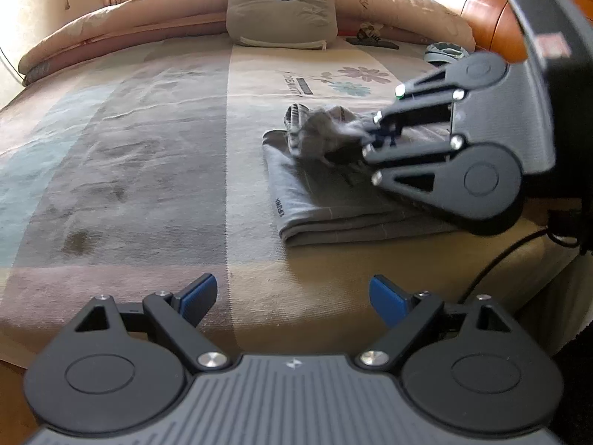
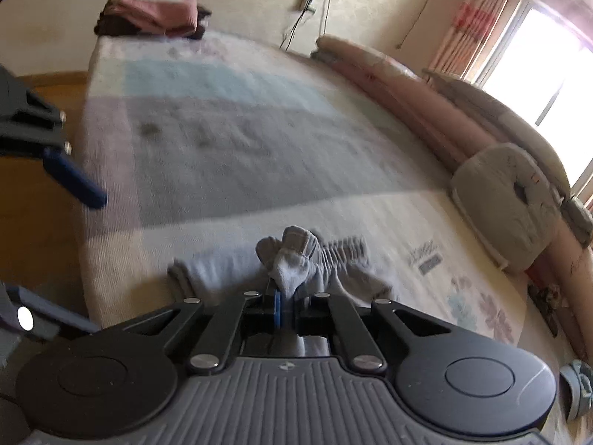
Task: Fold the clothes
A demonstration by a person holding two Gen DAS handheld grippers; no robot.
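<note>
A grey garment (image 1: pixel 326 200) lies folded flat on the bed near its front right edge. On top of it sits a bunched grey piece with a ribbed cuff (image 1: pixel 318 129). My right gripper (image 1: pixel 374 137) comes in from the right and is shut on that bunched cloth. In the right wrist view the blue pads (image 2: pixel 277 306) pinch the grey cloth (image 2: pixel 292 259), which puffs up in front of the right gripper (image 2: pixel 283 307). My left gripper (image 1: pixel 292 293) hangs open over the bed's near edge, short of the garment, with nothing between its fingers.
A patchwork bedspread (image 1: pixel 148 141) covers the bed. A grey cushion (image 1: pixel 281 11) and rolled quilts (image 1: pixel 111 26) line the far side, by a wooden headboard (image 1: pixel 478 3). Folded pink and dark clothes (image 2: pixel 155 11) are stacked at one corner. A black cable (image 1: pixel 493 263) hangs at the right edge.
</note>
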